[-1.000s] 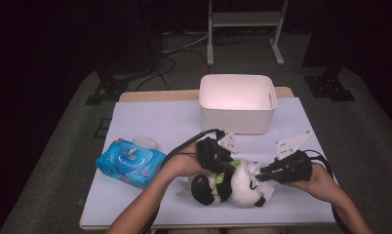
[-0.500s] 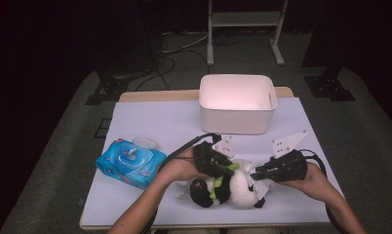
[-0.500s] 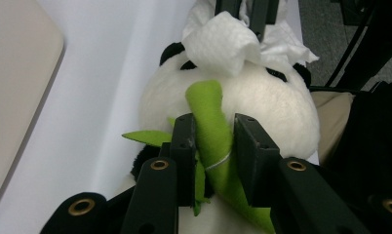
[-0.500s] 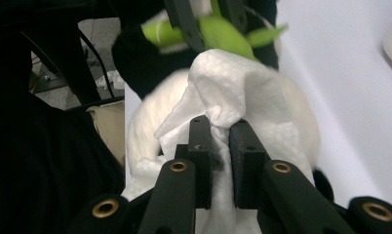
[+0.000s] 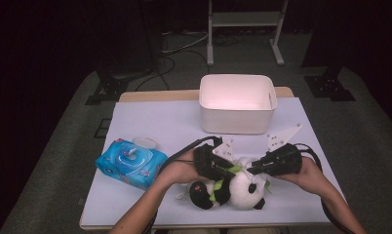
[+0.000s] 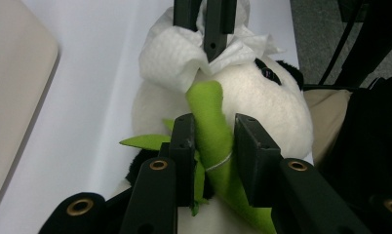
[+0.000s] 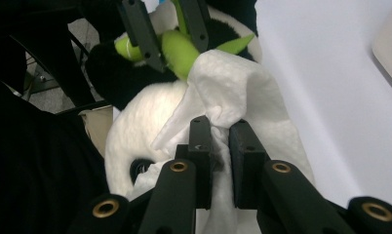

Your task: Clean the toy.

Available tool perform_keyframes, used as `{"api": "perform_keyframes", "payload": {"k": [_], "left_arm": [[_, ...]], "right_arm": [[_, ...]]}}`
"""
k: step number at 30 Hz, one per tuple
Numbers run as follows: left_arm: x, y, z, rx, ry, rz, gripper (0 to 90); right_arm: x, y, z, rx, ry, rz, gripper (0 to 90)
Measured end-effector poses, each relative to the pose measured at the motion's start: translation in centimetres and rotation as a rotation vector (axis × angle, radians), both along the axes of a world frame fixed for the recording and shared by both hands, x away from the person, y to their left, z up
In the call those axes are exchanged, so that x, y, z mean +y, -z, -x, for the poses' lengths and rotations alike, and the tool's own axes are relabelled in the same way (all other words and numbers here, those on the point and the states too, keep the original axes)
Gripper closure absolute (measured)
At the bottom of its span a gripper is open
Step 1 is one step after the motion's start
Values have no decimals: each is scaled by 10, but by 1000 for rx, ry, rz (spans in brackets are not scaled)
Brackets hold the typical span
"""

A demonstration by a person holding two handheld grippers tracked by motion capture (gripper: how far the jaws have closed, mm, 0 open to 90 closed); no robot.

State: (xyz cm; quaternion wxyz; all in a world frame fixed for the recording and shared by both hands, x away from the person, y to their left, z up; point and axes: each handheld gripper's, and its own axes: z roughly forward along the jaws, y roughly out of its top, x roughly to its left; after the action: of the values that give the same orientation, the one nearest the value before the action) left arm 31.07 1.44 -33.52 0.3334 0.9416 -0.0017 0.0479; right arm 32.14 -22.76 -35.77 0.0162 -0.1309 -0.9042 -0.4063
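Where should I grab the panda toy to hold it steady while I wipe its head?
Take the green bamboo stalk on the panda toy. It stands out from the chest as a narrow, firm ridge. Come from the body end, jaws astride it, as the left hand-held gripper does, leaving the head free for the wipe.

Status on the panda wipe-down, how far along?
Done: a wipe is out of the blue pack, whose lid is open. In hand: left gripper clamps the panda's green bamboo, right gripper presses the wipe on the panda. Left: finish wiping; white bin looks empty.
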Motion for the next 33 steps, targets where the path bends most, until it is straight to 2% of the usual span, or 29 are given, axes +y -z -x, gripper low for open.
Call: {"api": "perform_keyframes", "payload": {"k": [3, 5, 10, 11, 13, 14, 16, 23, 25, 26, 27, 29, 33], "left_arm": [[4, 2, -2, 21, -14, 25, 694], [4, 2, -2, 23, -10, 28, 691], [4, 2, -2, 30, -8, 30, 690], [5, 1, -3, 31, -6, 31, 688], [4, 2, -3, 36, -9, 36, 686], [4, 2, -3, 38, -7, 37, 684], [5, 2, -2, 39, 1, 34, 681], [6, 0, 0, 42, -9, 37, 660], [7, -1, -1, 46, -10, 38, 632], [7, -1, -1, 49, -14, 40, 632], [7, -2, -1, 50, -15, 39, 607], [8, -3, -1, 50, -14, 42, 607], [9, -5, -1, 53, -14, 49, 591]], "right_arm": [[-2, 2, -1, 3, 3, 2, 807], [-10, 7, 1, 23, 22, 1, 807], [-25, 18, 2, 40, 56, -4, 807], [-33, 25, 3, 56, 74, 4, 807], [-36, 28, 4, 65, 84, 4, 807], [-39, 31, 4, 74, 90, -14, 809], [-42, 32, 7, 80, 93, -27, 809], [-40, 25, 10, 61, 85, 0, 809], [-51, 26, 9, 53, 125, 18, 808], [-51, 26, 9, 53, 125, 18, 808], [-62, 29, 10, 58, 159, 24, 805], [-66, 30, 10, 61, 169, 28, 805], [-91, 38, 12, 79, 235, 39, 805]]}}
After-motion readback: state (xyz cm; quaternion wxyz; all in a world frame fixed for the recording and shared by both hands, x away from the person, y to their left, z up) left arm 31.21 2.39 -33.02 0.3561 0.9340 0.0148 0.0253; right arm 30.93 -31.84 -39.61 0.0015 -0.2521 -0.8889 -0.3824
